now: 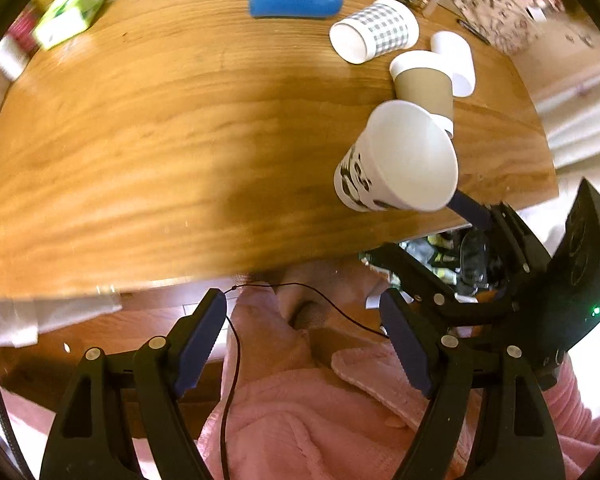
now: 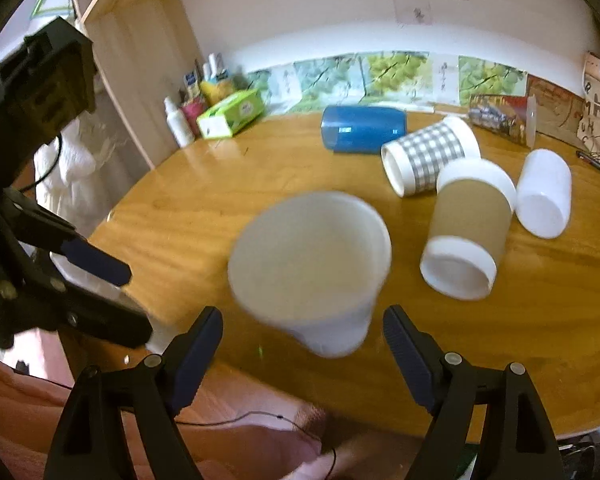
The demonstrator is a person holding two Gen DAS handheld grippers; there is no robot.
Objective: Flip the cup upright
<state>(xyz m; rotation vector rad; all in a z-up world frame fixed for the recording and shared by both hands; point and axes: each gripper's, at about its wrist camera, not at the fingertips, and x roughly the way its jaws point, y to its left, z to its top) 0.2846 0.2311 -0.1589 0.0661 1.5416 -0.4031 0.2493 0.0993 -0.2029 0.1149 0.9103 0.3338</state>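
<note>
A white paper cup with black print point(image 1: 396, 160) stands mouth-up near the table's front edge; in the right wrist view it point(image 2: 310, 268) is blurred, just ahead of my right gripper point(image 2: 302, 344). The right gripper's jaws are open and wide apart, with the cup's base between and just beyond the tips; I cannot tell if they touch it. The right gripper also shows in the left wrist view point(image 1: 472, 210), behind the cup. My left gripper point(image 1: 302, 328) is open and empty, held off the table's front edge over a pink garment.
On the wooden table point(image 2: 204, 208) lie a blue cup point(image 2: 362, 128), a checked cup point(image 2: 428, 156), a brown-sleeved cup point(image 2: 466, 232) and a white cup point(image 2: 544, 196), all on their sides. A green tissue box point(image 2: 232, 114) and bottles stand back left.
</note>
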